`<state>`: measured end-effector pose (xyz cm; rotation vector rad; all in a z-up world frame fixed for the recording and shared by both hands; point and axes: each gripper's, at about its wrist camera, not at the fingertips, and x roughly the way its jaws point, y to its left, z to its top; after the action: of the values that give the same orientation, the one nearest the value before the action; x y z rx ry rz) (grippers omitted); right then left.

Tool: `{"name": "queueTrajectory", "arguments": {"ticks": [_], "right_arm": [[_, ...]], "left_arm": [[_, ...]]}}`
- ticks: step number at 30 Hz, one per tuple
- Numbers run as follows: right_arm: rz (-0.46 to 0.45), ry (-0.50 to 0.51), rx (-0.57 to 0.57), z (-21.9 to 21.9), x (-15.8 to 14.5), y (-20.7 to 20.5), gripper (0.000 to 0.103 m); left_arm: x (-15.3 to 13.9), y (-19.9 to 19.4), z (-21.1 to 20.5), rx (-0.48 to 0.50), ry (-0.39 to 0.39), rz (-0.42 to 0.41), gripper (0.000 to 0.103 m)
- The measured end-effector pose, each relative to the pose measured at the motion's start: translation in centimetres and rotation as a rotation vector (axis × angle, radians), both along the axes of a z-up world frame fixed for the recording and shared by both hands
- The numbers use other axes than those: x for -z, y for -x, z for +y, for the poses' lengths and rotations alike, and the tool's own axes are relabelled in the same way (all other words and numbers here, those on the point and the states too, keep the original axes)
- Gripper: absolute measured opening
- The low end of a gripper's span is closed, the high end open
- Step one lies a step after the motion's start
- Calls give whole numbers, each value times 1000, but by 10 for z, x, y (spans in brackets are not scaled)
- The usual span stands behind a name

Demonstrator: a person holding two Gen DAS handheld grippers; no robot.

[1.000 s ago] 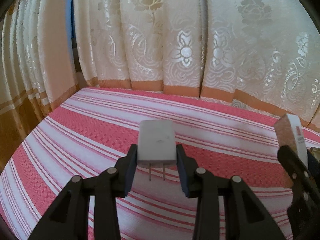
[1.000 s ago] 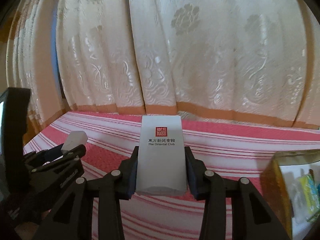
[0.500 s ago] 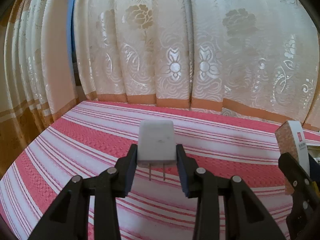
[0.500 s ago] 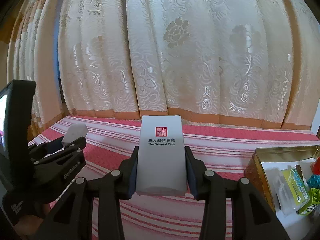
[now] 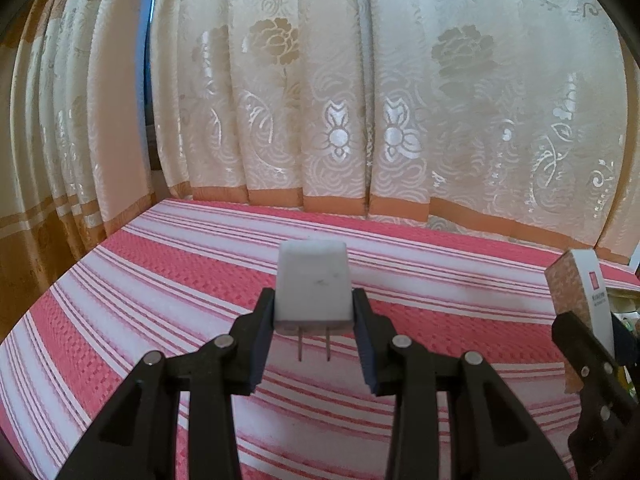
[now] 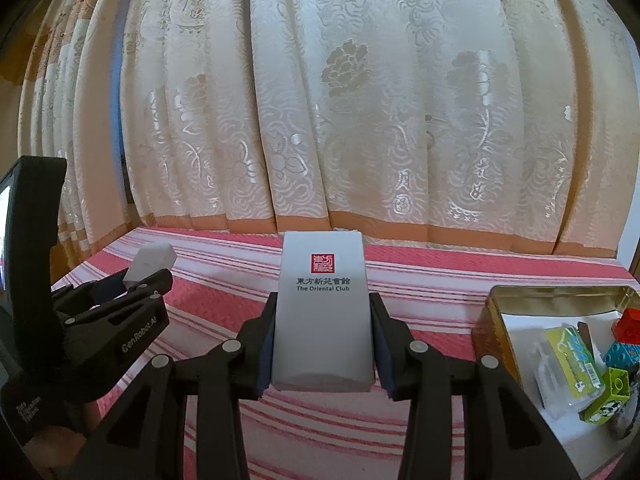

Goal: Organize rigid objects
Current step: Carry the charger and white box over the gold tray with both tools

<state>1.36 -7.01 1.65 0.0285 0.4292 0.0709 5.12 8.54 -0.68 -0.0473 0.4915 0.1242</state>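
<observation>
My left gripper (image 5: 313,312) is shut on a white plug adapter (image 5: 313,282), its two prongs pointing back toward the camera, held above the striped cloth. It also shows in the right wrist view (image 6: 149,266) at the left. My right gripper (image 6: 322,336) is shut on a white box (image 6: 323,312) printed "The Oriental Club" with a red seal, held upright. That box shows at the right edge of the left wrist view (image 5: 580,300).
A red-and-white striped tablecloth (image 5: 160,280) covers the table. A gold tin (image 6: 516,300) at the right holds toy bricks and small packets. Cream patterned curtains (image 6: 360,120) hang close behind the table's far edge.
Both grippers have tilted up and shifted right while holding their objects. The gold tin has come further into the right wrist view.
</observation>
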Motion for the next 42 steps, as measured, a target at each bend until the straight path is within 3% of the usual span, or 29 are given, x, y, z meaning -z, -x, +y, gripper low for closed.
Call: {"name": "queueTrajectory", "arguments": {"ticks": [23,42], "right_arm": [[-31,42,-3,-24,-2,39,44],[-79,41,15,-58,-10,69,44]], "left_arm": [[-4,40,-40,33,-27,-57,37],[-2,54,-79,85,-6,-45,37]]}}
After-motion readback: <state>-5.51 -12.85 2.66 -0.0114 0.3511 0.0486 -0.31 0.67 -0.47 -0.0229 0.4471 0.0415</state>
